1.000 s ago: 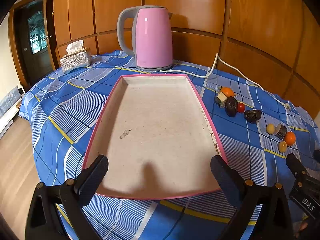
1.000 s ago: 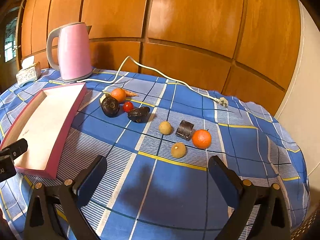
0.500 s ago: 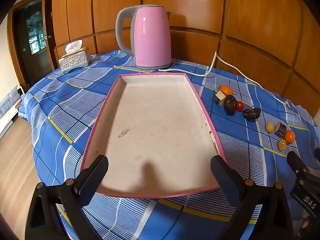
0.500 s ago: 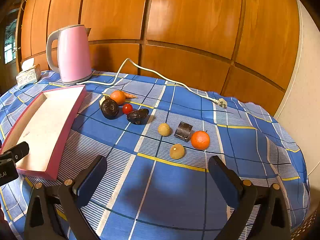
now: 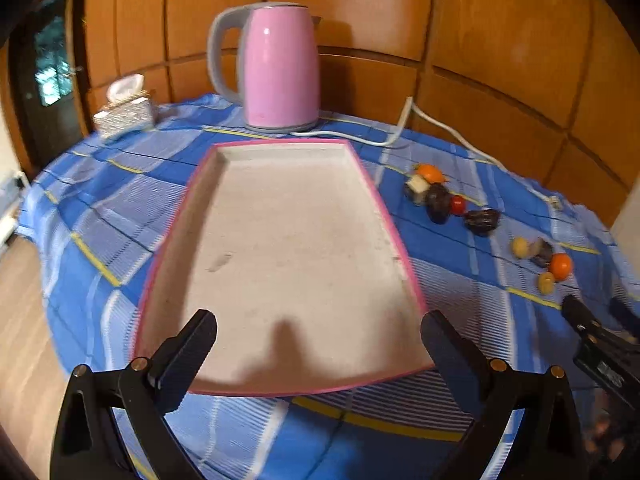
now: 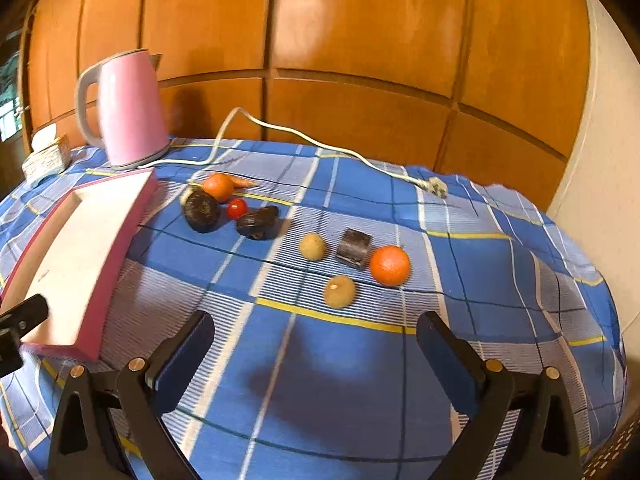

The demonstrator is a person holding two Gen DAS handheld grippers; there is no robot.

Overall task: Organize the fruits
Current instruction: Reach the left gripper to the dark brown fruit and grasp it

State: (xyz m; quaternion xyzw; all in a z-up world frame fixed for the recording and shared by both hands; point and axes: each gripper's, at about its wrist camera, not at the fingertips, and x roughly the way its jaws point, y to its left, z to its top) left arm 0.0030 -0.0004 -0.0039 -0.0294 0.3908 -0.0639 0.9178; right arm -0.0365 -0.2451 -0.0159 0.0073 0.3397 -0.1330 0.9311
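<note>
A pink-rimmed tray (image 5: pixel 394 236) (image 6: pixel 120 248) with a pale bare floor lies on the blue checked cloth. My left gripper (image 5: pixel 318 344) hangs open over its near end, nothing between the fingers. Right of the tray lie several fruits: an orange (image 6: pixel 390 265), two tan round fruits (image 6: pixel 339 291) (image 6: pixel 312 246), a dark cut piece (image 6: pixel 354 248), a dark wrinkled fruit (image 6: pixel 256 222), a cherry tomato (image 6: pixel 237 208), a dark round fruit (image 6: pixel 201 211) and a carrot-like orange piece (image 6: pixel 219 186). My right gripper (image 6: pixel 314 346) is open, just short of the nearest tan fruit.
A pink kettle (image 5: pixel 280 66) stands behind the tray, its white cord and plug (image 6: pixel 436 188) trailing across the cloth behind the fruits. A tissue box (image 5: pixel 126 114) sits at the back left. Wooden panels close the back. The table edge drops off at left and right.
Both grippers have drawn back and risen a little, so tray and fruits look slightly farther away. The fruits and tray have not moved. Both grippers stay open.
</note>
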